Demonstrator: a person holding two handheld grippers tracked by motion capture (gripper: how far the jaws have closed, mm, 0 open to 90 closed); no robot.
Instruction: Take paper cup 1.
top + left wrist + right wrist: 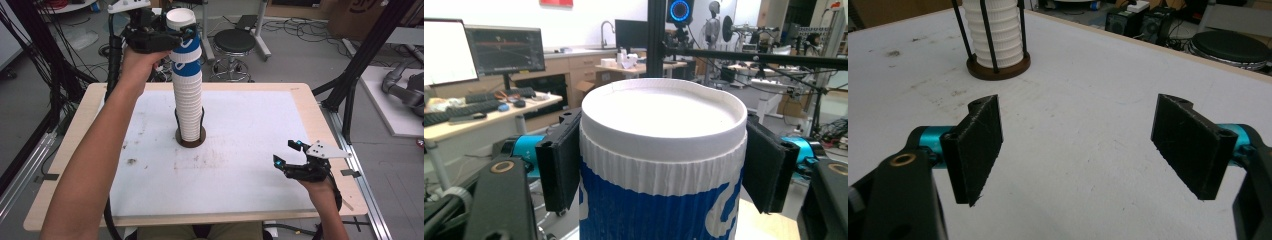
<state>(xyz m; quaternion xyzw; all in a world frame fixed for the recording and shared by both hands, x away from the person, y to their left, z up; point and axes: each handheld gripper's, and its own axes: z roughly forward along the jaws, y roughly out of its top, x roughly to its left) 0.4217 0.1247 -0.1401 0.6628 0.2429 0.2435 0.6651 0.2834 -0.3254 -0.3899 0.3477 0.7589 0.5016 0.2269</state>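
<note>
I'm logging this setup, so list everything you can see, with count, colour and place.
Top paper cup: one, white with blue sleeve, at the top of the stack, clamped by the left gripper.
Stack of paper cups: one tall stack, white, some blue near the top, mid-table.
Round cup holder: one, brown base with black rods, around the foot of the stack.
White mat: one, covering the wooden table.
Round stool: one, black, on the floor beyond the table.
Left gripper: black, raised, shut on the top cup.
Right gripper: black, open, near the table's right edge.
</note>
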